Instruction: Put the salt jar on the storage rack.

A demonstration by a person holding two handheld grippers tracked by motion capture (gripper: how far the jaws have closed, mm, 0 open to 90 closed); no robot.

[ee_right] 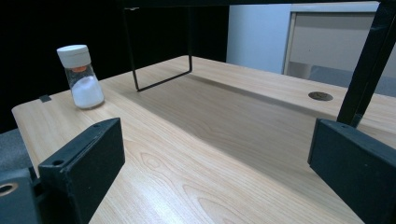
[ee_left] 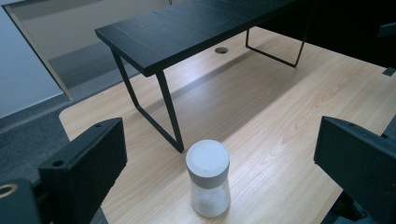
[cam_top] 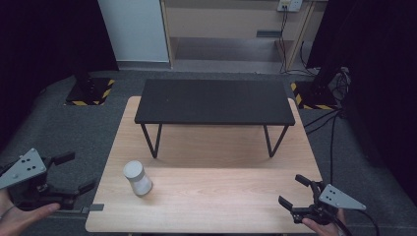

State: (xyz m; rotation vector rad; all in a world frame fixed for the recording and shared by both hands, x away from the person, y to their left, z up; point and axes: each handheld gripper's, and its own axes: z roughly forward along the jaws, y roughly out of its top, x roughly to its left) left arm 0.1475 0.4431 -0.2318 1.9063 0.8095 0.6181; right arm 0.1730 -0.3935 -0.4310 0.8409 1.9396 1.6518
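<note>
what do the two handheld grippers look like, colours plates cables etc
Both are black two-jaw tools. The left gripper carries a grey three-cornered plate with small dark holes on top; the right gripper has a similar plate, and a black cable trails from it. In the gripper views the jaws are blocky matt black with small round holes. No sleeves are visible.

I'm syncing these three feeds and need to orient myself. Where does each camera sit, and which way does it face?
High view: above the person's side, looking forward and down on the wooden table; left gripper and right gripper enter at the bottom.
Left gripper view: rides the left gripper, facing the jar.
Right gripper view: rides the right gripper, low across the table.
All share the jar and black bench.
</note>
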